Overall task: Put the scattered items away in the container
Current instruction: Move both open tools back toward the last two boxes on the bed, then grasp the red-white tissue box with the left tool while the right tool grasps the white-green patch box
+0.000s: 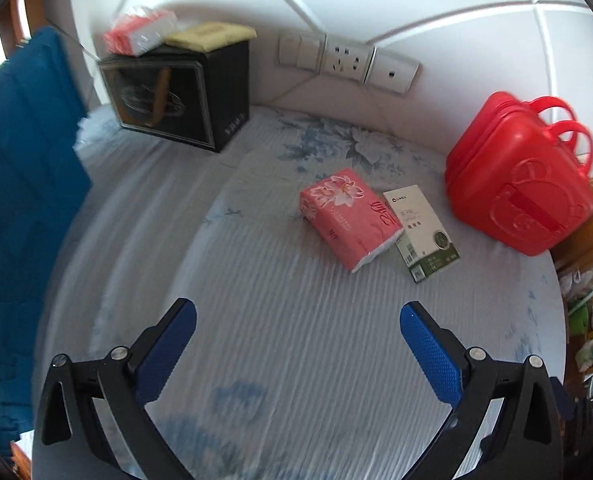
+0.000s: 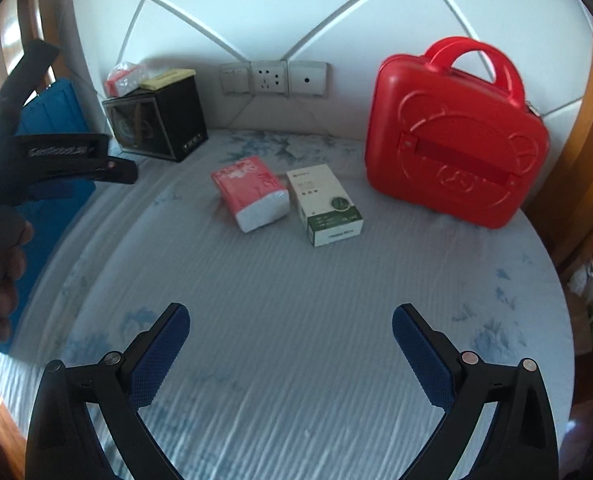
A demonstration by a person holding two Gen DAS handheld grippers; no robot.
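On the bed [image 2: 296, 320], a tissue pack [image 2: 250, 192] and small box [image 2: 324, 204] lie touching, near the shut red case [image 2: 456, 140]. Both tools, left [image 1: 298, 312] and right [image 2: 290, 316], hang released, holding nothing. Next, probably open the case or grasp 1 item.

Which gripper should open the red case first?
Right, probably. The red case stands upright and shut, nearer the right gripper, front face square to it; the left gripper sees it off at its edge.

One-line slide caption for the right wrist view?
Open right claw hovers over the bed, facing pink tissue pack, white-green box and closed red case.
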